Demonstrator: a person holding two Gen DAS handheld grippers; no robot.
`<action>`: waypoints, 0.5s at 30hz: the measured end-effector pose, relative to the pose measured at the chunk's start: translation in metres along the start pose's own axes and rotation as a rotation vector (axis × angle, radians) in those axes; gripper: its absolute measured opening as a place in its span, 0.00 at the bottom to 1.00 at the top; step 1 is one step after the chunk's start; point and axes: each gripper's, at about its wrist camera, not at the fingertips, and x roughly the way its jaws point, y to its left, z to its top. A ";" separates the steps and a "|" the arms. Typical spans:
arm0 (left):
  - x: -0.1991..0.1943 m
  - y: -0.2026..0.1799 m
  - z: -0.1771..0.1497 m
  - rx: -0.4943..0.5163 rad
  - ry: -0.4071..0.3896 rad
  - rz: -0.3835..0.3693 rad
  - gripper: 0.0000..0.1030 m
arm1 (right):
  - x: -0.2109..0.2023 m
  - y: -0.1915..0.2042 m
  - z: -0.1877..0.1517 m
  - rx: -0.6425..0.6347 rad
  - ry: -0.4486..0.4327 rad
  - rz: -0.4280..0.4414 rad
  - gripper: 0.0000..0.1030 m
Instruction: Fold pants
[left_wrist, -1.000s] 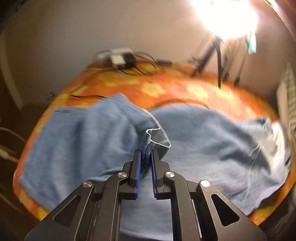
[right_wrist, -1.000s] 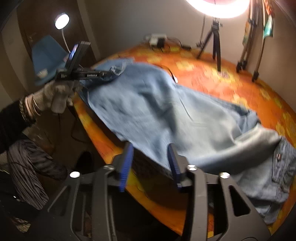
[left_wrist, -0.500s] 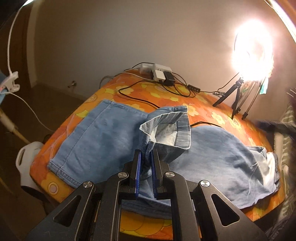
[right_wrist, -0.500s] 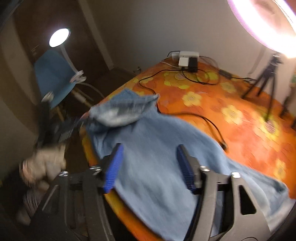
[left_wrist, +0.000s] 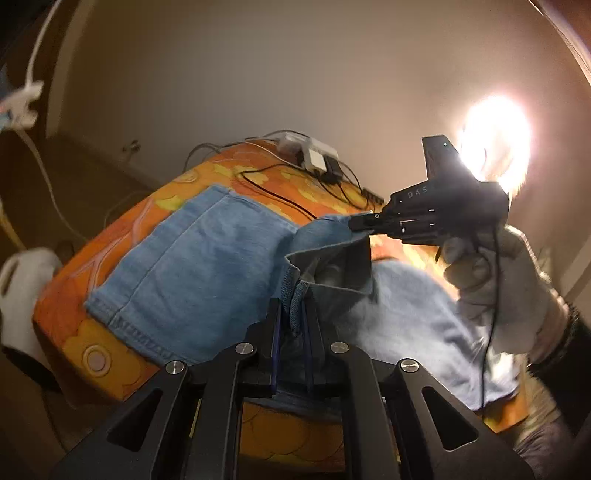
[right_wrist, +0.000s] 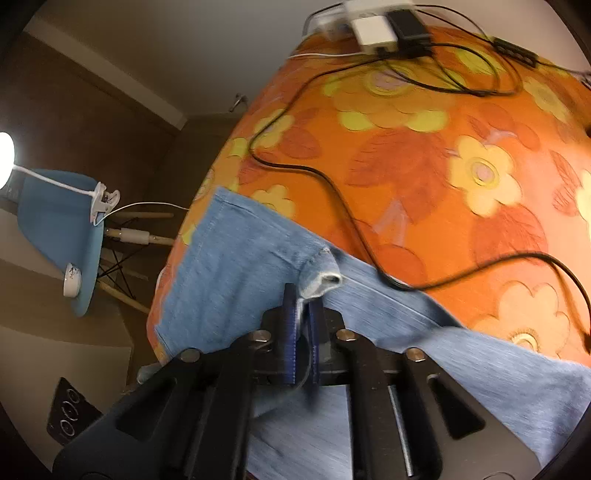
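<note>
My left claw (left_wrist: 291, 314) and right claw (right_wrist: 303, 314) each pinch the pants (left_wrist: 192, 266); thin holds may slip, dragging the cable (right_wrist: 332, 184).

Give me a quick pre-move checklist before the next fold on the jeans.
1. Left gripper shut on the jeans: ok.
2. Right gripper shut on the jeans' hem: ok, denim sits between its pads.
3. Both grips on the same raised edge: ok, left view shows the right gripper pinching the far end of it.
4. Black cable clear of the jeans: not ok, it runs up to the denim edge.
5. Rest of jeans flat on the orange tablecloth: cannot tell, partly hidden.
6. Hand grip on right gripper: ok.
</note>
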 end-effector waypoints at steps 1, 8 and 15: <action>-0.002 0.007 0.001 -0.025 -0.010 -0.008 0.09 | -0.001 0.008 0.003 -0.009 -0.007 0.007 0.06; -0.015 0.049 -0.002 -0.143 -0.058 -0.006 0.09 | 0.026 0.092 0.030 -0.150 -0.029 0.007 0.05; -0.014 0.069 -0.007 -0.163 -0.068 0.031 0.09 | 0.088 0.136 0.038 -0.213 0.019 -0.042 0.05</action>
